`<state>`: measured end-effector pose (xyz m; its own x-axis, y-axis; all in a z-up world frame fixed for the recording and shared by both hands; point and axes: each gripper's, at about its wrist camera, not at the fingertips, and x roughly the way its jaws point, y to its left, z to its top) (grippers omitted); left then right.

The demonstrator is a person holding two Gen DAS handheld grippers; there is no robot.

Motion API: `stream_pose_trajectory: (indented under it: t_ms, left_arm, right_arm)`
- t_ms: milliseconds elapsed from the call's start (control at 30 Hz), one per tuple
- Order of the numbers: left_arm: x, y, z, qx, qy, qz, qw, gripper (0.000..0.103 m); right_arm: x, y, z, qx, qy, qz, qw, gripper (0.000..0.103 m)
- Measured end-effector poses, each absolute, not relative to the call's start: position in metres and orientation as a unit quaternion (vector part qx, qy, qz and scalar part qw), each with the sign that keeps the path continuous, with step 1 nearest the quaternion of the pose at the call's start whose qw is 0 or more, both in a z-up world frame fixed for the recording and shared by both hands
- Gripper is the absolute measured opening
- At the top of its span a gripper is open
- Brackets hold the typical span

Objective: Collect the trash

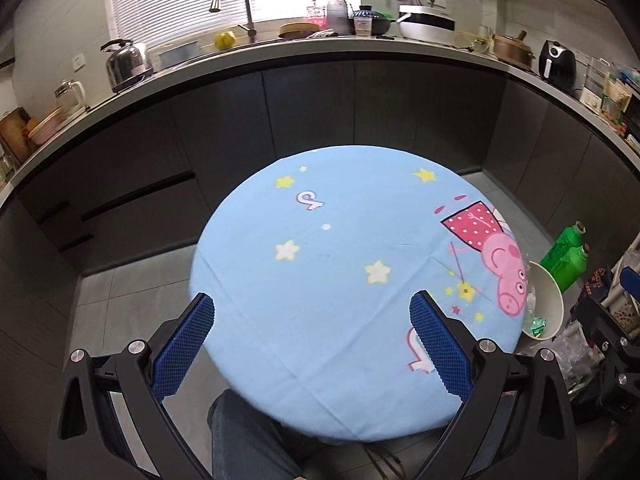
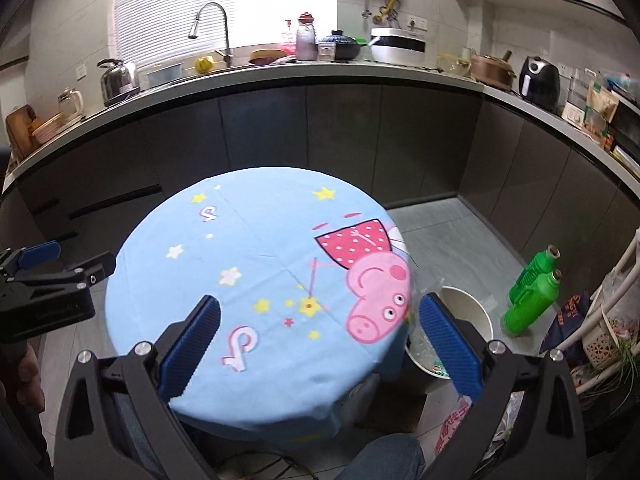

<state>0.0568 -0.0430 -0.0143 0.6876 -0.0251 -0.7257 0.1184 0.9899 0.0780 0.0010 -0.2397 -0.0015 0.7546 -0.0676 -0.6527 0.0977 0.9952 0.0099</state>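
A round table under a light blue cartoon-pig cloth [image 1: 340,272] [image 2: 260,272] fills the middle of both views, with no loose item lying on it. A cream bin [image 1: 550,300] [image 2: 476,312] stands on the floor at the table's right edge, holding clear and green wrappers [image 1: 534,320]. My left gripper [image 1: 312,310] hovers open above the table's near side, nothing between its blue pads. My right gripper [image 2: 320,312] is open too, over the table's near right part, its right finger [image 2: 448,344] above the bin. The left gripper [image 2: 60,272] also shows at the left of the right wrist view.
Two green plastic bottles [image 1: 568,256] [image 2: 532,292] lie on the floor right of the bin. Bags and a white rack [image 2: 608,320] crowd the right side. A dark cabinet run with a cluttered counter [image 1: 320,46] curves behind. A person's denim-clad legs [image 1: 248,440] are under the table's near edge.
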Motion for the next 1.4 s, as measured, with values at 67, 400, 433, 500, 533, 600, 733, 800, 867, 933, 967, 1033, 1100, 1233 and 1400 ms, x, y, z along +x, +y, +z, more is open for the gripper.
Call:
stream_pose_trajectory:
  t_ms: [67, 400, 433, 500, 533, 600, 733, 800, 867, 933, 967, 1033, 1100, 1233, 1400]
  left_arm:
    - [0.05, -0.03, -0.014, 0.054, 0.393, -0.028, 0.917, 0.095]
    - [0.03, 0.017, -0.007, 0.031, 0.39, -0.001, 0.92, 0.095]
    - [0.029, 0.018, -0.006, 0.029, 0.389, -0.001, 0.921, 0.095]
    - [0.028, 0.019, -0.005, 0.029, 0.388, -0.002, 0.921, 0.095]
    - [0.028, 0.019, -0.005, 0.028, 0.387, -0.003, 0.921, 0.095]
    - [0.028, 0.018, -0.005, 0.027, 0.388, -0.008, 0.921, 0.095]
    - [0.029, 0.013, -0.005, 0.03, 0.388, -0.016, 0.921, 0.095]
    - [0.029, 0.011, -0.005, 0.03, 0.388, -0.02, 0.921, 0.095]
    - [0.03, 0.01, -0.004, 0.031, 0.387, -0.022, 0.921, 0.095]
    - [0.03, 0.009, -0.004, 0.032, 0.387, -0.024, 0.921, 0.095]
    - [0.029, 0.008, -0.004, 0.032, 0.387, -0.025, 0.921, 0.095]
    - [0.029, 0.008, -0.004, 0.032, 0.388, -0.026, 0.921, 0.095]
    - [0.029, 0.007, -0.004, 0.033, 0.388, -0.027, 0.921, 0.095]
    - [0.028, 0.006, -0.003, 0.033, 0.388, -0.029, 0.92, 0.095]
    - [0.027, 0.005, -0.003, 0.032, 0.388, -0.03, 0.921, 0.095]
  right_arm:
    - [0.0, -0.225, 0.002, 0.009, 0.349, -0.035, 0.937, 0.1]
    - [0.0, -0.18, 0.007, -0.022, 0.353, -0.014, 0.935, 0.1]
    - [0.001, -0.18, 0.007, -0.023, 0.354, -0.015, 0.935, 0.1]
    - [0.001, -0.18, 0.007, -0.023, 0.355, -0.018, 0.934, 0.1]
    - [0.0, -0.181, 0.007, -0.023, 0.355, -0.02, 0.934, 0.1]
    - [-0.001, -0.183, 0.007, -0.024, 0.357, -0.027, 0.933, 0.1]
    - [-0.002, -0.189, 0.007, -0.022, 0.361, -0.039, 0.931, 0.1]
    - [-0.003, -0.19, 0.006, -0.019, 0.362, -0.044, 0.931, 0.1]
    - [-0.003, -0.192, 0.006, -0.018, 0.363, -0.048, 0.93, 0.1]
    - [-0.004, -0.193, 0.006, -0.017, 0.363, -0.049, 0.93, 0.1]
    - [-0.004, -0.193, 0.006, -0.017, 0.362, -0.049, 0.931, 0.1]
    - [-0.005, -0.194, 0.006, -0.016, 0.363, -0.049, 0.93, 0.1]
    - [-0.005, -0.194, 0.006, -0.016, 0.363, -0.05, 0.93, 0.1]
    - [-0.006, -0.194, 0.005, -0.016, 0.362, -0.049, 0.931, 0.1]
    - [-0.006, -0.194, 0.006, -0.015, 0.362, -0.049, 0.931, 0.1]
